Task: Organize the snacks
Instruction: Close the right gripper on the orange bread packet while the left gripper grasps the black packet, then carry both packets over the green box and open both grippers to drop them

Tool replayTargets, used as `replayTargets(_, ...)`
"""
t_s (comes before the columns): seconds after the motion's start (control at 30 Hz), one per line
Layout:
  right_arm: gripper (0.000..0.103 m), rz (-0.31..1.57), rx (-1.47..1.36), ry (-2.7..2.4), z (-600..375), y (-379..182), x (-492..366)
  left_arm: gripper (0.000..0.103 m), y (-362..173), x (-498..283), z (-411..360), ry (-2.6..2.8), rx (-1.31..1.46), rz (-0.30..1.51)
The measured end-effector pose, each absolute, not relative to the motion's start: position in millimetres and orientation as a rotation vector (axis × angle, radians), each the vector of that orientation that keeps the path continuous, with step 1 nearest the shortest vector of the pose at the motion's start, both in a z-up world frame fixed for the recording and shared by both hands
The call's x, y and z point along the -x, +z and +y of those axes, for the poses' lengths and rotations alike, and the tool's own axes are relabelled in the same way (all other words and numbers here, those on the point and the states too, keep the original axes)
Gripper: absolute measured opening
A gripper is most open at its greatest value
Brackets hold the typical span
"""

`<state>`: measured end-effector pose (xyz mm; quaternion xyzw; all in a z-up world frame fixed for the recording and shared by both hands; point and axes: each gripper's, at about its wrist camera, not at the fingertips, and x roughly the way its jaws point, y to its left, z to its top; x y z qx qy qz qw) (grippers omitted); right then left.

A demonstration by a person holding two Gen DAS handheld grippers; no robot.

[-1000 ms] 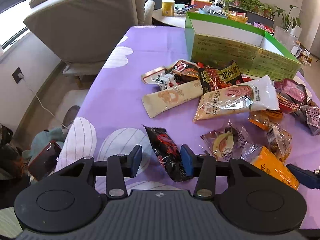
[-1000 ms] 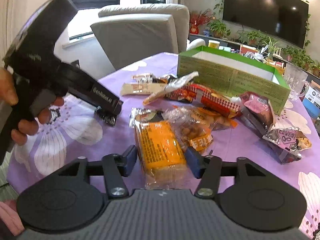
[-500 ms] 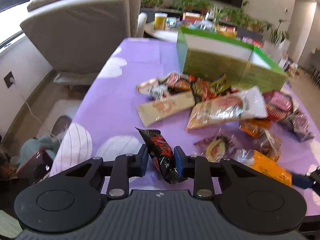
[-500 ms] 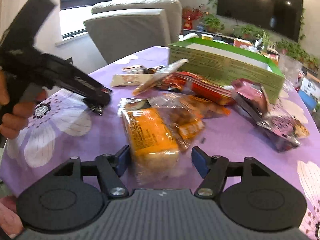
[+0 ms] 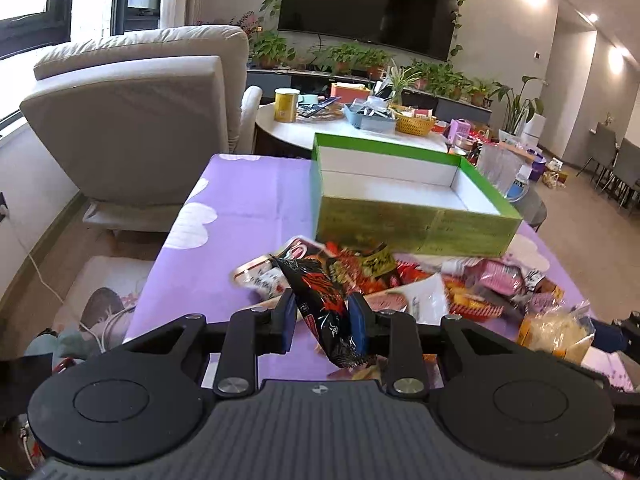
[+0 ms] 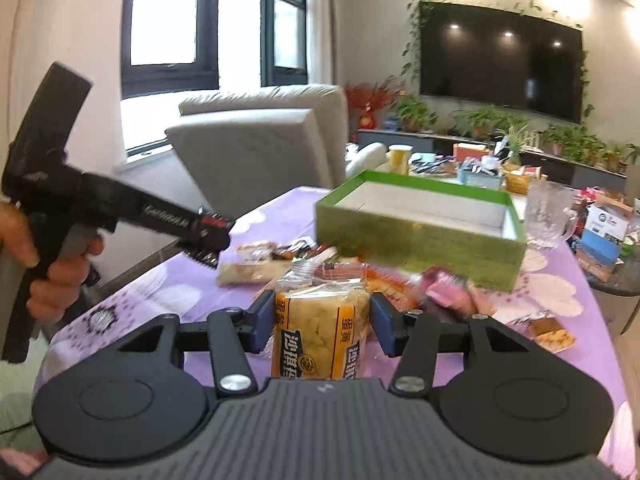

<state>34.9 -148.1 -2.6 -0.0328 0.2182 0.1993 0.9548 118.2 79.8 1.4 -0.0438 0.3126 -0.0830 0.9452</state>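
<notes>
Snacks are on a table with a purple flowered cloth [image 5: 248, 200], and both hand-held grippers carry one packet each. At the far left of the right wrist view, a hand [image 6: 60, 272] squeezes the grip of the left gripper [image 5: 322, 320]. Its blue pads press on a black packet with red print [image 5: 320, 300]. The packet stands tilted between them, its top corner toward the pile and its lower end hanging under the pads, clear of the cloth. This gripper is narrow and holds the packet firmly.

Behind it and a little to the right lies the pile of snack packets [image 5: 400, 276], loose on the cloth, many colours mixed. Just beyond the pile stands the green box [image 5: 412, 224], open on top, with white inner walls; it looks empty inside.

Further right, the right gripper [image 6: 322, 326] has just been closing, and now its pads press on both sides of a yellow packet of cake [image 6: 320, 332] in clear wrap. The packet sits upright between the pads. Its bottom edge is hidden behind the gripper body, so I cannot tell if it touches the cloth. In the left wrist view the same packet appears at the right edge, above the table. Beside the box on the right stands a clear glass mug [image 6: 550, 216].
</notes>
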Motion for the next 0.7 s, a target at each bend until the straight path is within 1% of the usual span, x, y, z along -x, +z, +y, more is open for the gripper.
replayTargets(0.17, 0.060, 0.389, 0.026, 0.357, -161.1, 13.0, -53.7, 0.026, 16.4, -131.4, 66.7, -0.209, 0.082, 0.599)
replayTargets(0.33, 0.060, 0.307, 0.031, 0.282, -170.9, 34.3, -88.6, 0.026, 38.7, -158.0, 43.2, -0.264, 0.036, 0.520)
replayTargets(0.53, 0.060, 0.310, 0.010, 0.207, -186.1, 41.2, -143.2, 0.026, 51.9, -207.4, 20.3, -0.293, -0.003, 0.481)
replayTargets(0.7, 0.060, 0.319, -0.003, 0.148, -200.5, 34.5, -177.3, 0.026, 42.8, -248.9, 11.5, -0.291, -0.026, 0.481)
